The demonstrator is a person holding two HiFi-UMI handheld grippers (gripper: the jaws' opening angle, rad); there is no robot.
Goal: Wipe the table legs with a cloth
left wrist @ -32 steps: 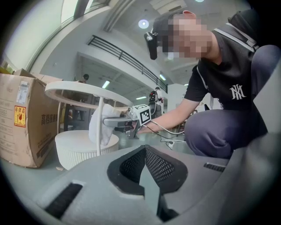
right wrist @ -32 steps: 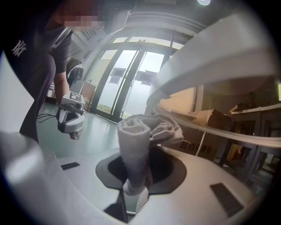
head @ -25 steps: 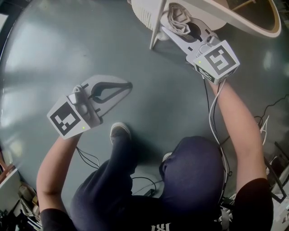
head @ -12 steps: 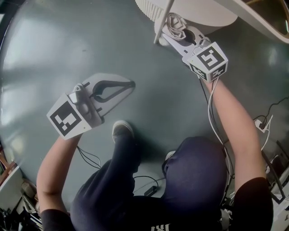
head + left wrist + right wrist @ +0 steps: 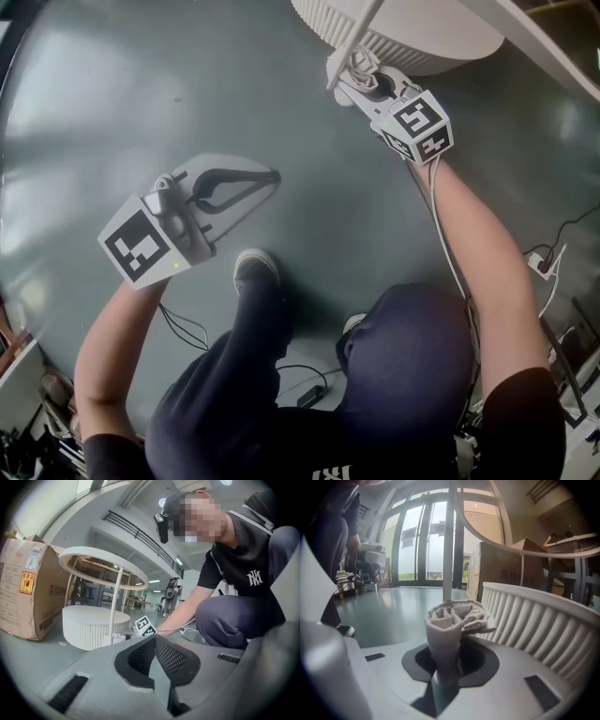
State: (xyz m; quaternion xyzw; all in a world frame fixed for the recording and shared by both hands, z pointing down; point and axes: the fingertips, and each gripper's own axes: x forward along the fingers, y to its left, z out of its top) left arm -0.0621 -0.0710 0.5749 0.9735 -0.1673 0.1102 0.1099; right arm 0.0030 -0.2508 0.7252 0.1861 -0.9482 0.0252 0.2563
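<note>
A slim white table leg [image 5: 354, 39] rises from the floor beside the table's round ribbed base [image 5: 330, 21]. My right gripper [image 5: 357, 77] is shut on a bunched beige cloth [image 5: 362, 62], which sits right by the foot of that leg. In the right gripper view the cloth [image 5: 452, 620] stands up from the jaws of the right gripper [image 5: 446, 679], with the leg [image 5: 449, 541] just behind it; whether they touch is unclear. My left gripper [image 5: 268, 176] hovers low over the floor at the left, shut and empty. The left gripper view shows the leg [image 5: 115, 606] farther off.
A cardboard box [image 5: 23, 592] stands behind the table. The ribbed base [image 5: 534, 620] lies close on the right of the cloth. The person crouches with a shoe [image 5: 251, 272] on the grey floor between the grippers. Cables [image 5: 548, 258] trail at the right.
My right gripper has moved away from me with the cloth, along the leg toward its foot. The left gripper has stayed put.
</note>
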